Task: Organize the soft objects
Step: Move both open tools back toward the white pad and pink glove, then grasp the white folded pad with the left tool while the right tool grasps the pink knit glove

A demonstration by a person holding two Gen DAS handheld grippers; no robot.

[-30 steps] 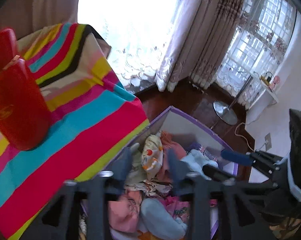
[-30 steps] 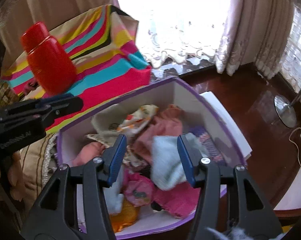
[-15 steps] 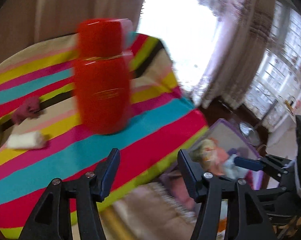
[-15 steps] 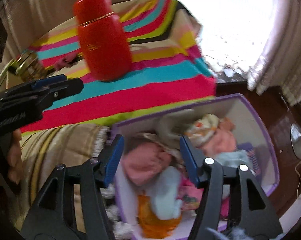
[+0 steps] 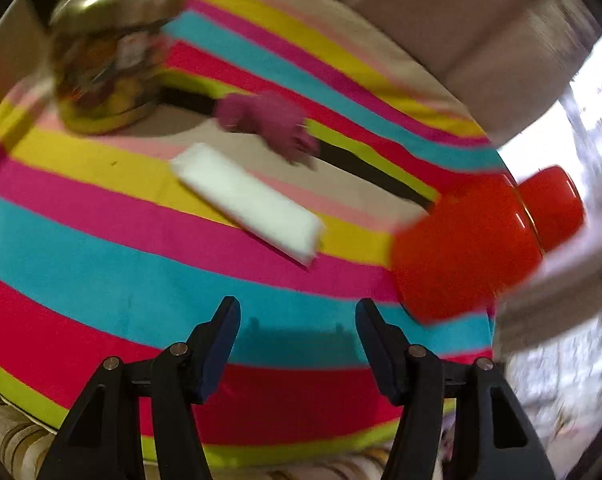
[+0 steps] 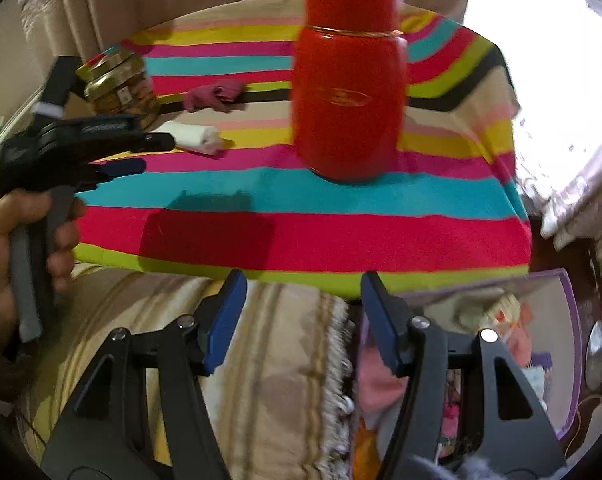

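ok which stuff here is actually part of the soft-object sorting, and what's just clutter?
Job:
white rolled cloth
crumpled maroon cloth
purple-rimmed bin of soft items
left gripper, right gripper, both empty

Clutter:
red flask
gold-lidded jar
striped tablecloth

Motion blur, window glare, fisheye edges

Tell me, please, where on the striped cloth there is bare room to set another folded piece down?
The near part of the striped cloth, its cyan and red bands in front of the red flask, lies bare. Farther back on the left it is crowded: the white roll, the maroon cloth and the jar sit close together.
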